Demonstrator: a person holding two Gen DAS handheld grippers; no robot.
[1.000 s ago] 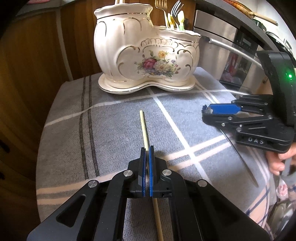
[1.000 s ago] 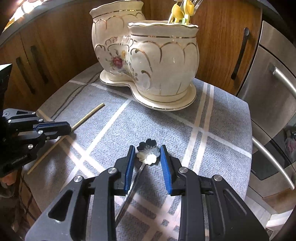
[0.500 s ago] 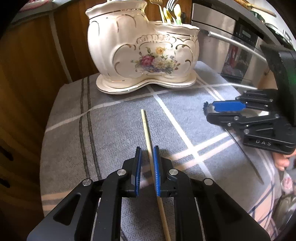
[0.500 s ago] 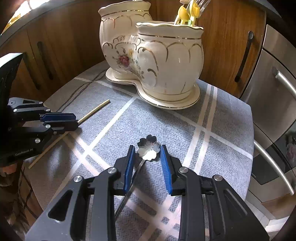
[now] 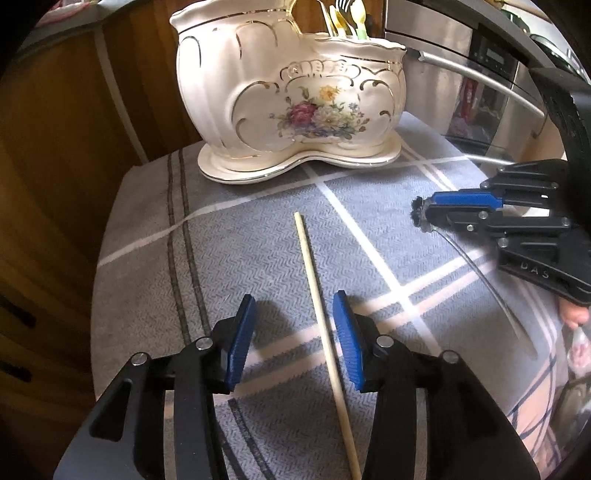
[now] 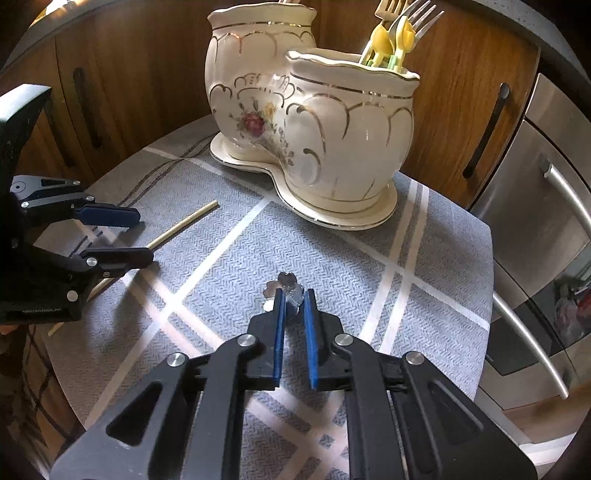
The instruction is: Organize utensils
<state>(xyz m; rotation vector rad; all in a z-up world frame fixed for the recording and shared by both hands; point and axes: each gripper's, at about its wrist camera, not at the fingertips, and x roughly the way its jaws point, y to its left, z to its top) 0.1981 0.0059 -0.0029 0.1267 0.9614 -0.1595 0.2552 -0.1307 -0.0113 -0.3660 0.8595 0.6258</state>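
A pale wooden chopstick (image 5: 317,295) lies on the grey checked cloth (image 5: 258,240). My left gripper (image 5: 294,306) is open and the chopstick lies loose between its blue pads. It also shows in the right wrist view (image 6: 140,236) with the chopstick (image 6: 184,225). My right gripper (image 6: 294,293) is shut on a silver flower-headed spoon (image 6: 284,286). In the left wrist view the right gripper (image 5: 421,214) holds the spoon, whose handle (image 5: 487,288) trails down toward the cloth. A cream floral ceramic utensil holder (image 5: 291,92) stands at the back with several forks and yellow utensils (image 6: 395,33) in it.
Wooden cabinet doors (image 6: 110,92) stand behind and to the left of the table. A stainless steel appliance with bar handles (image 6: 546,221) stands close on the right. The cloth drops off at the table's edges on the left and right.
My left gripper has opened and let go of the chopstick, which now lies on the cloth. My right gripper has closed on the flower-headed spoon.
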